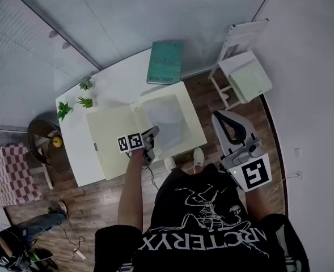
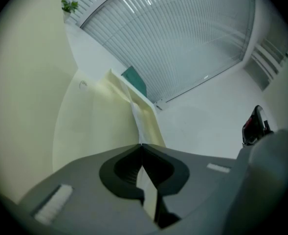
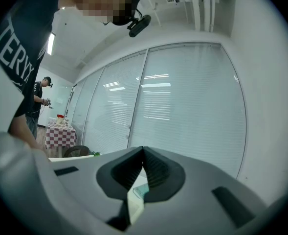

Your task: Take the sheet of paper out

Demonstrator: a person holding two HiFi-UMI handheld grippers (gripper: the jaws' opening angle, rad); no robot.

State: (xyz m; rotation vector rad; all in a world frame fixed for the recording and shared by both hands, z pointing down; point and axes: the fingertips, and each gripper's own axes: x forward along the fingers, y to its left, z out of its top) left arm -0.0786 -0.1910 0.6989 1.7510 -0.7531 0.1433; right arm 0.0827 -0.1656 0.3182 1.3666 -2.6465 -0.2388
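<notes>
In the head view, a pale cream card folder (image 1: 113,132) lies open on a white rectangular table (image 1: 76,146) left of centre, and a thin white sheet of paper (image 1: 167,118) lies in its right half, slightly rumpled and greyish in shade. The left gripper (image 1: 153,132) reaches to the sheet's lower left corner, while the right gripper (image 1: 219,117) hangs off the table at the right. A teal hardcover book (image 1: 165,62) lies at the table's top edge. In the left gripper view, the 2 jaws press together on the sheet's edge, which rises edge-on beside the cream flap. In the right gripper view, the 2 jaws meet at their tips with nothing between them.
</notes>
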